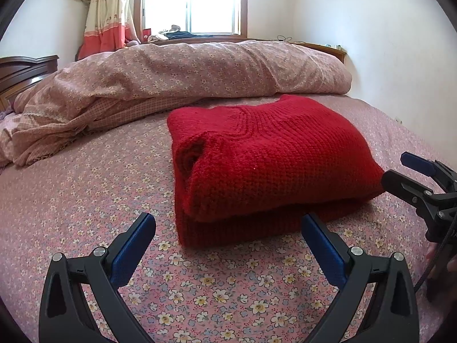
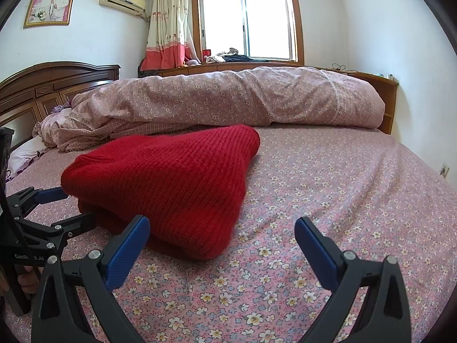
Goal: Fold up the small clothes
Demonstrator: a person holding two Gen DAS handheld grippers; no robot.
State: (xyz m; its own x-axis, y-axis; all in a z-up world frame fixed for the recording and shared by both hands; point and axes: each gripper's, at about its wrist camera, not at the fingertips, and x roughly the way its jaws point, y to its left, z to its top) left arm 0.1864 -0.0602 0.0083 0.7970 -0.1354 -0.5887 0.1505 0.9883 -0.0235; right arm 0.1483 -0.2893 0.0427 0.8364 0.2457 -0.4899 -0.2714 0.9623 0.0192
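On the flowered bed sheet (image 1: 85, 188), near its front edge, the red knitted sweater (image 1: 265, 165) lies already folded into a thick, squarish bundle, its neckline turned toward the rolled quilt (image 1: 177, 71) behind it; neither gripper touches it. Left gripper (image 1: 228, 225) hovers just in front of the bundle's near edge with its jaws spread wide and nothing between them; right gripper (image 2: 221, 230) stands just beside the bundle's right-hand corner, jaws likewise released and empty.

By the look of the chunky knit, the sweater should be soft, springy and fairly light for its bulk; layers of this kind tend to slide over one another and puff open, so a pinch on a single top layer would likely undo the fold. A surer hold, I judge, is at the doubled front edge, taking all layers together, one gripper toward each corner; the wool itself is grippy rather than slippery and not fragile, though loops could snag on a pad edge.

To the right of the bundle the sheet lies open and flat; behind, the quilt forms a soft wall close to the sweater's far edge; the headboard (image 2: 42, 85) bounds the left; the wall (image 2: 400, 57) stands beyond the bed's right side.
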